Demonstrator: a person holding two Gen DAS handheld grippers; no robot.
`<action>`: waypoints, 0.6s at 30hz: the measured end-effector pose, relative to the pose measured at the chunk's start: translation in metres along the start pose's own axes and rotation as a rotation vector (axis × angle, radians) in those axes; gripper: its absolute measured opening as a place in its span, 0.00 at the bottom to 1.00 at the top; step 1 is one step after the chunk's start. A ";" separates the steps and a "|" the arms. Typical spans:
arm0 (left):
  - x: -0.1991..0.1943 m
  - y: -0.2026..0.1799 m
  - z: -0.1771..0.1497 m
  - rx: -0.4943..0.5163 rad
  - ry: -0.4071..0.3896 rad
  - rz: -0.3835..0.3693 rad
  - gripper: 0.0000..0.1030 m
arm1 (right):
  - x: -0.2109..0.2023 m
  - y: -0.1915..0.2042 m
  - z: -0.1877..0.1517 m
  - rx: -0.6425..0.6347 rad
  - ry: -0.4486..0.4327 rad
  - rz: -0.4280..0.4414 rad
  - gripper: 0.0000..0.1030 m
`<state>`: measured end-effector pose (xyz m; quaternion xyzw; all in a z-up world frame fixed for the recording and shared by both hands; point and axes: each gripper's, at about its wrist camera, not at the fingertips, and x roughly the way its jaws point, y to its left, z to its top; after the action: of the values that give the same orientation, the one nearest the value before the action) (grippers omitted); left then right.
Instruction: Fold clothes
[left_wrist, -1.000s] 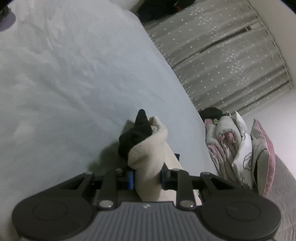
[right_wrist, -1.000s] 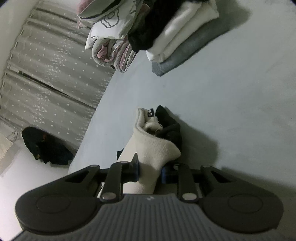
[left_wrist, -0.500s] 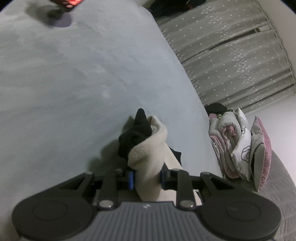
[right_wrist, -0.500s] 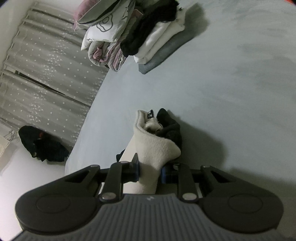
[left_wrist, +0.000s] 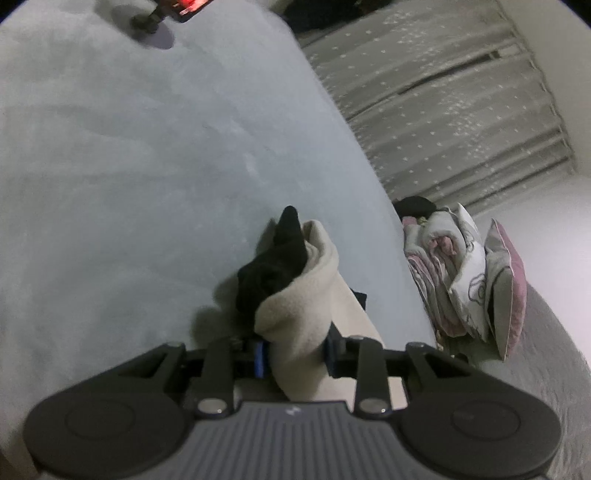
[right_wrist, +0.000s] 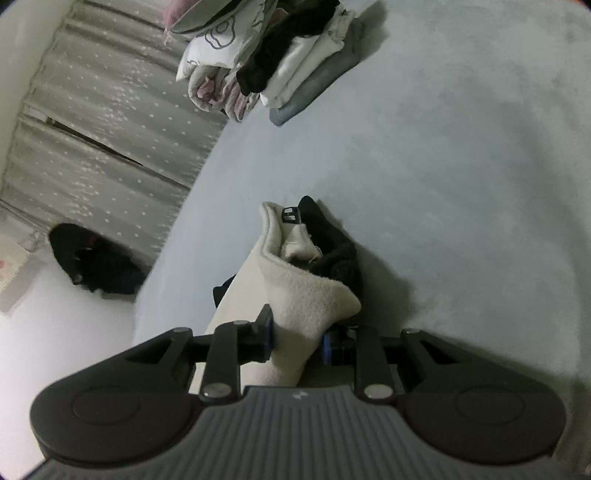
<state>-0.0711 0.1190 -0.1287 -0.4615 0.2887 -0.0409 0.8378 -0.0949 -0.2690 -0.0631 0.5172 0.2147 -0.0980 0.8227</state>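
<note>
A cream fleece garment (left_wrist: 299, 295) with a black garment (left_wrist: 273, 273) bunched inside it hangs just over the pale grey bed (left_wrist: 110, 184). My left gripper (left_wrist: 294, 354) has the cream fold between its blue pads; its jaws are opening and the cloth still fills the gap. In the right wrist view the same cream garment (right_wrist: 303, 295), with a small label and the black cloth (right_wrist: 340, 258) beside it, sits between the pads of my right gripper (right_wrist: 295, 338). Those jaws are easing open too, still touching the cloth. The bundle's lower part is hidden behind the gripper bodies.
A stack of folded clothes (right_wrist: 310, 74) lies at the far end of the bed (right_wrist: 461, 184), next to a flowered quilt and pillows (left_wrist: 461, 288). Dotted grey curtains (left_wrist: 443, 92) run along the bed's side. A dark heap (right_wrist: 92, 262) lies on the floor. A red-lit object (left_wrist: 184, 5) stands at the bed's far edge.
Both grippers have travelled over the bed with the bundle: the red-lit object has come into the left view, the folded stack has slid up in the right view. The left jaws stand slightly wider.
</note>
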 end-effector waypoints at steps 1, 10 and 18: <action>-0.002 -0.001 0.000 0.017 -0.005 -0.003 0.33 | 0.000 0.000 0.001 -0.007 -0.002 0.006 0.29; -0.020 0.010 0.009 0.061 -0.043 0.012 0.38 | -0.008 0.005 0.003 -0.082 -0.051 0.011 0.32; -0.036 0.012 0.033 0.094 -0.110 0.050 0.44 | -0.016 -0.003 0.012 -0.061 -0.037 0.000 0.32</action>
<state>-0.0860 0.1625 -0.1087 -0.4159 0.2513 -0.0079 0.8740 -0.1073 -0.2817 -0.0535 0.4899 0.2021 -0.1008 0.8420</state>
